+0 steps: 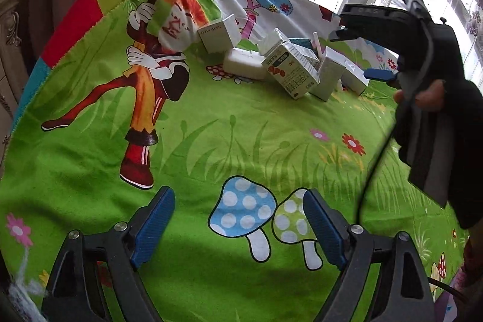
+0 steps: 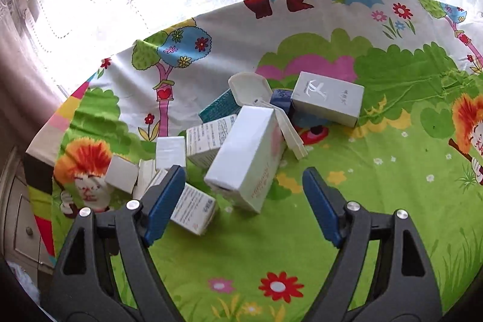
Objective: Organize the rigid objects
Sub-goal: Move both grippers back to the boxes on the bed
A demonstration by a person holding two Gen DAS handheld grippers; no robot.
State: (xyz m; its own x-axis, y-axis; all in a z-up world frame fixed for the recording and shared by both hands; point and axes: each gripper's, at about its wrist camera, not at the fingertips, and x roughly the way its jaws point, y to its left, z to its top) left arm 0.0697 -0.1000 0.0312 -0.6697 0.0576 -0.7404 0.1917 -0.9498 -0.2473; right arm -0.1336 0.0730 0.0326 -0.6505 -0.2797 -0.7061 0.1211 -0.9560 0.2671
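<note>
A messy heap of small boxes (image 2: 241, 147) is piled near the middle of the cartoon-print cloth (image 1: 241, 141), some leaning on each other, some flat. The right gripper (image 2: 243, 195) is angled down just in front of the tall white box (image 2: 246, 159), jaws wide, nothing gripped. The left gripper (image 1: 240, 219) is held back over bare cloth, also spread and empty. The gloved hand (image 1: 437, 122) is wrapped round the right tool's handle.
</note>
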